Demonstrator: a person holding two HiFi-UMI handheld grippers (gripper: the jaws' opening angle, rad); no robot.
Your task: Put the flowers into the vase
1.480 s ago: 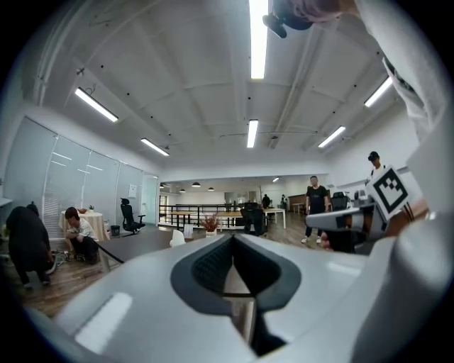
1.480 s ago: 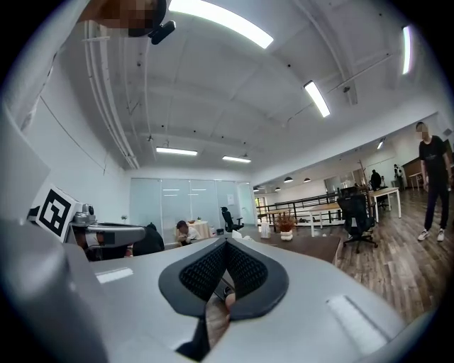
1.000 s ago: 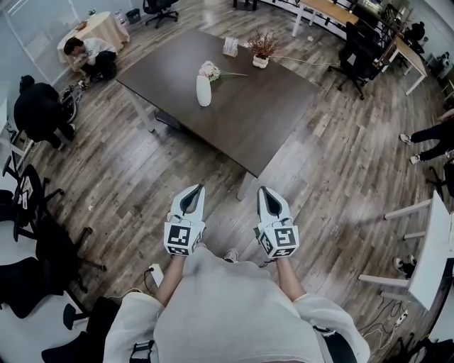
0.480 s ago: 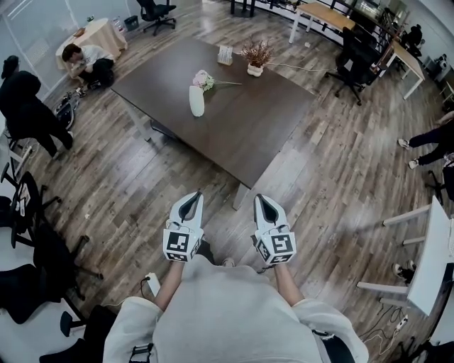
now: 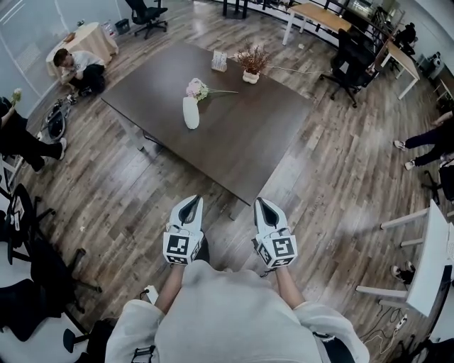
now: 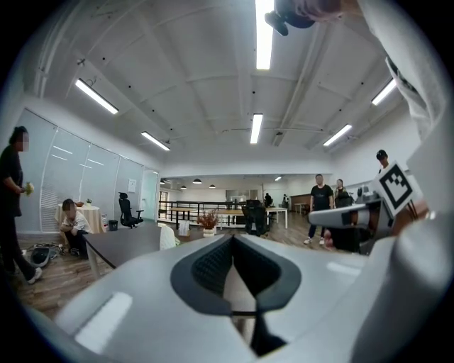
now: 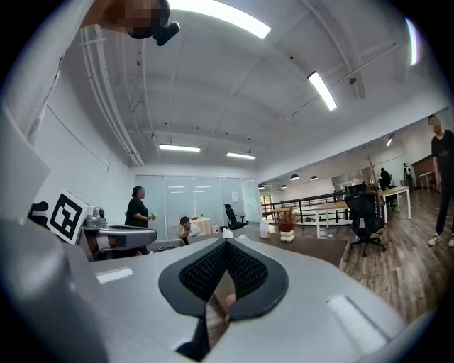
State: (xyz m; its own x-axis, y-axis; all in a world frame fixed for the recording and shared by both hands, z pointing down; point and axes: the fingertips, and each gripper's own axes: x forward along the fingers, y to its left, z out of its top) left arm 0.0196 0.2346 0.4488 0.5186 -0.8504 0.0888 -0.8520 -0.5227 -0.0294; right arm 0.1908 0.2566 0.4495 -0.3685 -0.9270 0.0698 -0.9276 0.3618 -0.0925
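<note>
At the far left, dark office chairs (image 5: 35, 248) are crowding the edge of the wood-plank floor (image 5: 340, 177), and a person in black (image 5: 18, 138) is standing above them. Further up, another person (image 5: 73, 64) is crouching on the floor beside a small cloth-covered round table (image 5: 89, 37).

A large dark table (image 5: 234, 142) is filling the middle of the room, set at an angle. On its left part a white vase (image 5: 191, 113) is standing upright. The flowers (image 5: 196, 89) are lying on the tabletop just beyond the vase, the pink bloom near its mouth and the stem trailing off to the right; whether bloom and vase are touching cannot be told. Towards the table's far edge a small card (image 5: 219, 61) and a potted dried plant (image 5: 250, 62) are sitting side by side.

Below the table's near corner, the left gripper (image 5: 190, 201) and the right gripper (image 5: 263, 203) are pointing level towards it, well short of the vase. Each is holding its jaws pressed together with nothing between them.

To the right, a black swivel chair (image 5: 347, 60) is standing by a pale wooden desk (image 5: 319, 14), someone's legs (image 5: 425, 138) are reaching in from the edge, and a white table (image 5: 433, 262) is jutting in lower down.
</note>
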